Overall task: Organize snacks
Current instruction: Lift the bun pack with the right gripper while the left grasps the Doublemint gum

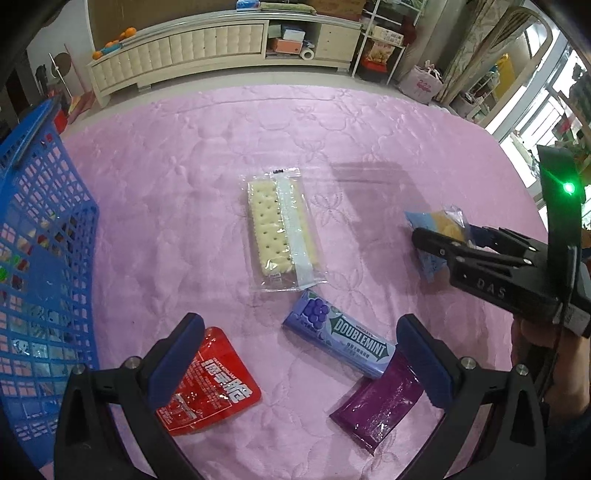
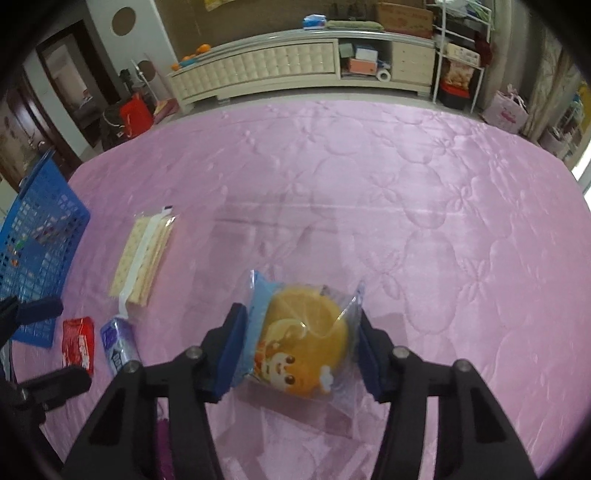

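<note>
Crinkly plastic bulged as the right gripper (image 2: 301,345) clamped the lemon cake packet (image 2: 303,343) just above the pink quilt (image 2: 406,221), needing gentle pressure toward the blue basket (image 1: 40,236), while the left gripper (image 1: 295,365) gaped wide.

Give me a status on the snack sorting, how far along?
Done: blue basket already holds some packets. In hand: right tongs closed on the cake packet. Left: crackers, gum, red pouch, purple packet; left tongs open.

Pink quilted bedspread (image 1: 221,147), cream tufted cabinet (image 1: 184,51) with oranges (image 1: 127,34) behind, pink bag (image 2: 506,112) nearby.
</note>
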